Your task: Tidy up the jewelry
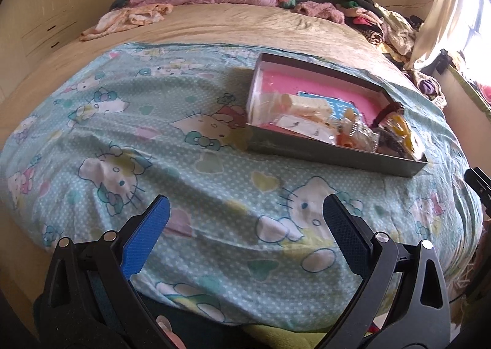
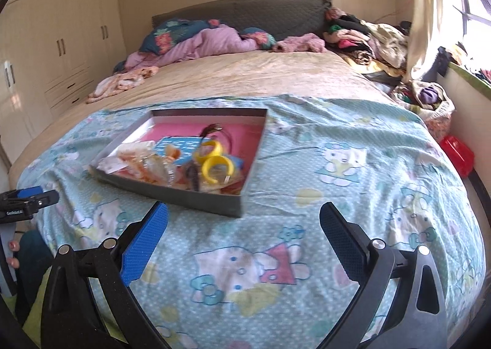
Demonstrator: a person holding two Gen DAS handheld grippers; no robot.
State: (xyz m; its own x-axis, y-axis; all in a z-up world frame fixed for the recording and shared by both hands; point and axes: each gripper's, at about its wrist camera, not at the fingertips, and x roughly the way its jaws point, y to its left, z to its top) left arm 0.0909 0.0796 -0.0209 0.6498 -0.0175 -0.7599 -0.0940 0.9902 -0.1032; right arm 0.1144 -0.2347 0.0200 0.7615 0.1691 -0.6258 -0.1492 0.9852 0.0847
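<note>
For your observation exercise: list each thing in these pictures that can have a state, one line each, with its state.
Left gripper: open, holding nothing.
Right gripper: open, holding nothing.
Box: lidless, lying on the sheet, jewelry heaped at its near end.
Yellow bangles: in the box, loose.
Wardrobe doors: shut.
Curtain: drawn aside.

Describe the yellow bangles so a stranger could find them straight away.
On the bed, a cat-print sheet covers the near half, and a shallow grey box with a pink floor sits on it. The two yellow bangles lie at the box's near right end, thick open rings, the only bright yellow among pale packets.
</note>
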